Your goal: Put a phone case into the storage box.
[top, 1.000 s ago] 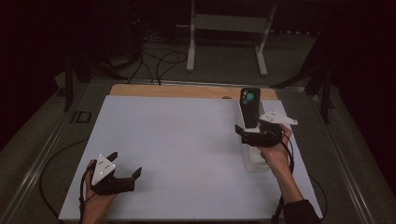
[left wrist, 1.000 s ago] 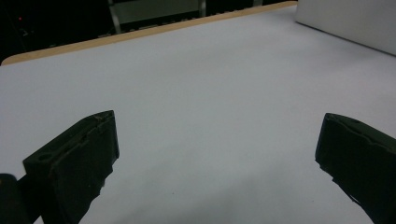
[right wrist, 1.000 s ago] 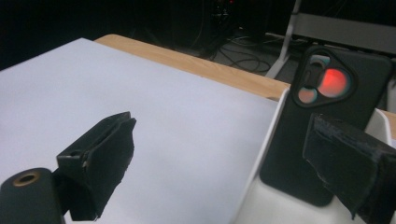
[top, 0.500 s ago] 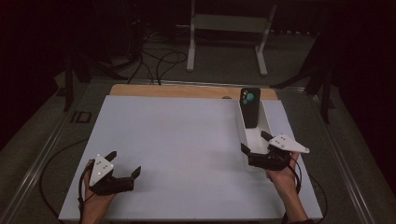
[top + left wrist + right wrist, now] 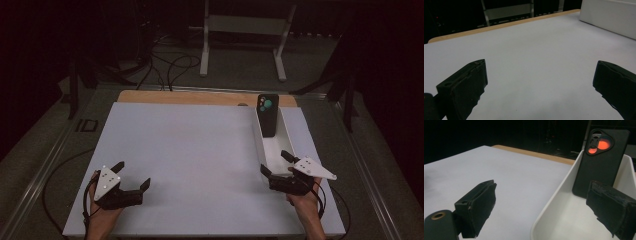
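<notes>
A: Dark room from where I sit, cables on the floor behind, a pale board (image 5: 200,160) laid over a wooden table (image 5: 150,96). Starting at the left: my left gripper (image 5: 131,182) sits at about seven o'clock on the board, jaws spread wide and empty, nothing near it.

B: And over on the right?

A: A white tray (image 5: 257,142) runs along the board's right side, roughly two to four o'clock. A black phone (image 5: 267,115) stands upright inside it, leaning on the far end wall, camera side facing me. My right gripper (image 5: 276,165) hangs at the tray's near end, jaws wide apart and holding nothing. In the right gripper view, one jaw sits outside the tray's left wall and the other over the tray floor.

B: So the phone is where, relative to it?

A: Dead ahead at twelve o'clock, apart, not touching.

B: What worries you?

A: I'd judge the propped phone tips easily: nudge the tray wall with that outer jaw, or bump the phone's face going in, and it slides flat. A light tray could also skate across the board.
</notes>
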`<move>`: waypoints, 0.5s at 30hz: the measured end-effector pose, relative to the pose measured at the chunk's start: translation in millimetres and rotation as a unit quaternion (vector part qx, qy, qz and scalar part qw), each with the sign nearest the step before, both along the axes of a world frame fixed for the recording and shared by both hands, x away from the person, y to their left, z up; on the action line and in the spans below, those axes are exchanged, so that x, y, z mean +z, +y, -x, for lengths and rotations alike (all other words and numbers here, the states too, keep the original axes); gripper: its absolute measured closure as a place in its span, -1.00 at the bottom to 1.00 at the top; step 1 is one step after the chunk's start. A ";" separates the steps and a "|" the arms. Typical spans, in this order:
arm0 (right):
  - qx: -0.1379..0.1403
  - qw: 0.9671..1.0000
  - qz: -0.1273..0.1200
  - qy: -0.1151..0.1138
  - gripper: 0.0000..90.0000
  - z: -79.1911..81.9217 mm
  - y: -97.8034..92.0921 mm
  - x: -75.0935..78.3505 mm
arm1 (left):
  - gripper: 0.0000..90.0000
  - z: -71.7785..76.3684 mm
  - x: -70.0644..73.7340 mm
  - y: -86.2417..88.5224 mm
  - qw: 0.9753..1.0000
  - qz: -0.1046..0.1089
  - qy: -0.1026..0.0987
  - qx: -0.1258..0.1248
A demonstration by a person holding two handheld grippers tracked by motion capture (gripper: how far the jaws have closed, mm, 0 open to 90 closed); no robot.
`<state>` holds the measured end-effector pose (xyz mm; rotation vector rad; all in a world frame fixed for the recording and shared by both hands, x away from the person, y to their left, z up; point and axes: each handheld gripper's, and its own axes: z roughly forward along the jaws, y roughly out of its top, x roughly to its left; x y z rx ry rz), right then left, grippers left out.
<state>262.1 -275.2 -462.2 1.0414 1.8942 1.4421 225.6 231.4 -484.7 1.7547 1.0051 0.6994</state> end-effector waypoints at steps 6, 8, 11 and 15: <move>0.002 1.000 -0.004 -0.008 -0.80 8.2 -5.7 -3.8 | -1.00 0.1 -0.3 1.0 1.000 0.001 -0.003 -0.002; 0.000 1.000 0.000 -0.010 -0.80 10.4 -7.3 -4.6 | -1.00 0.8 0.0 0.7 1.000 0.000 -0.005 -0.003; 0.004 1.000 -0.001 -0.013 -0.80 12.4 -8.6 -6.3 | -1.00 1.7 0.2 0.1 1.000 -0.006 -0.008 -0.004; 0.001 1.000 0.002 -0.011 -0.80 11.7 -7.3 -9.1 | -1.00 1.2 -0.7 -0.6 1.000 -0.013 -0.007 -0.006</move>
